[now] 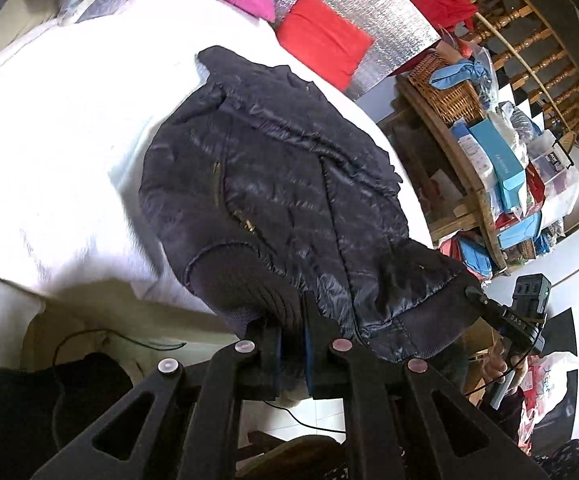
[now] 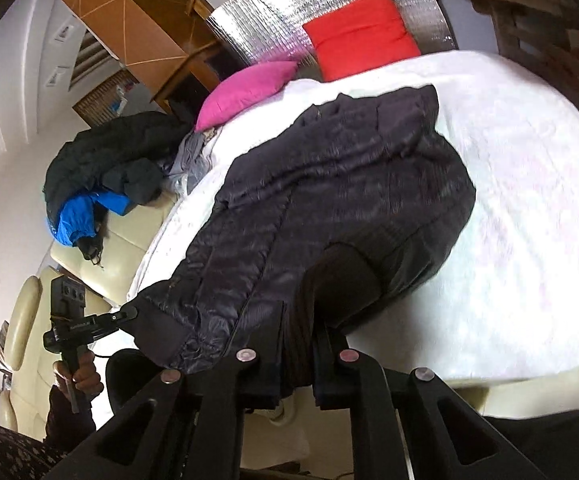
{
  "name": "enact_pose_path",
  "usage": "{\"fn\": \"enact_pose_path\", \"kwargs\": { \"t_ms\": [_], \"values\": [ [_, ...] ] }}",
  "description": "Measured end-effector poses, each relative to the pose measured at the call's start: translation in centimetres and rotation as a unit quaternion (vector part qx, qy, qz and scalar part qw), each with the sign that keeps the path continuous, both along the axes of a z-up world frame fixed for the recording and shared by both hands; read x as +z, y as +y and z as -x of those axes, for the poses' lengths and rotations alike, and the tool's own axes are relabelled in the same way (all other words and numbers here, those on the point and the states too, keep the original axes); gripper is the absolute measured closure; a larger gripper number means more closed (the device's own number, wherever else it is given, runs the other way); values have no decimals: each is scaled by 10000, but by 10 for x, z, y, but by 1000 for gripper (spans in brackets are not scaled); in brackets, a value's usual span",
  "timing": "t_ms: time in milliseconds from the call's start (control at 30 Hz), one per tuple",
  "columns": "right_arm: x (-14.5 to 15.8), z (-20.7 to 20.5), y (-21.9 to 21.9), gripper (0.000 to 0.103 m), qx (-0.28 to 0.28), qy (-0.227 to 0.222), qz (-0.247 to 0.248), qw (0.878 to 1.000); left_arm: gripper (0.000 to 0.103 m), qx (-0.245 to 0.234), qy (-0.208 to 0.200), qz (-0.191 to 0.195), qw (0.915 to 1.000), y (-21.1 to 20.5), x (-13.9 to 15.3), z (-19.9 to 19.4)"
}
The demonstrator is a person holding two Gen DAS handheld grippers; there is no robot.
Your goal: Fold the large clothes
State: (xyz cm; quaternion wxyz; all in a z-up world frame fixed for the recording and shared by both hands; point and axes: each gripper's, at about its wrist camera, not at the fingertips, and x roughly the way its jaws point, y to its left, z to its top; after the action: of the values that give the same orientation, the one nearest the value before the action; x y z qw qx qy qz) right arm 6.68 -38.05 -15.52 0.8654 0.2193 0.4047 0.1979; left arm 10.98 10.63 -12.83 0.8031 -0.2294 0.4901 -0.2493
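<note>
The dark quilted jacket (image 1: 273,184) lies on the white bed cover (image 1: 69,128), collar end toward the red cushion (image 1: 323,38), hem end hanging off the near edge of the bed. The jacket serves as landmark here.

At its left hem corner, the left gripper (image 1: 292,334) has its jaws clamped on the ribbed band of the hem, with fabric bunched between the blue-lined pads. Holding the corner rather than the middle probably keeps the hem stretched straight, so the coming fold has a clean edge.

At the jacket's right hem corner, the right gripper (image 2: 299,354) has its jaws clamped on the same ribbed band; a dark cuff or sleeve end bulges just above them. From the left wrist view this gripper shows at the far corner of the hem, held in a hand (image 1: 497,364).

With both corners pinched and the hem off the bed, the step in hand seems to be carrying the bottom edge up toward the collar.

Beyond the jacket's left side, past the pink cushion (image 2: 245,92), other dark and blue clothes (image 2: 101,184) sit heaped on a cream sofa.
</note>
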Motion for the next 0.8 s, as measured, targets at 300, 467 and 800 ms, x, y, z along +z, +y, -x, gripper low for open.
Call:
{"fn": "enact_pose_path", "kwargs": {
  "t_ms": [300, 467, 800],
  "values": [
    [-22, -5, 7, 93, 37, 418, -142, 9990, 94, 61, 432, 28, 9990, -1, -30, -1],
    [1, -11, 0, 94, -77, 163, -228, 9996, 94, 93, 216, 174, 9996, 6, -10, -11],
    [55, -62, -29, 94, -536, -396, -358, 9971, 94, 314, -364, 378, 9981, 16, 48, -78]
  ]
}}
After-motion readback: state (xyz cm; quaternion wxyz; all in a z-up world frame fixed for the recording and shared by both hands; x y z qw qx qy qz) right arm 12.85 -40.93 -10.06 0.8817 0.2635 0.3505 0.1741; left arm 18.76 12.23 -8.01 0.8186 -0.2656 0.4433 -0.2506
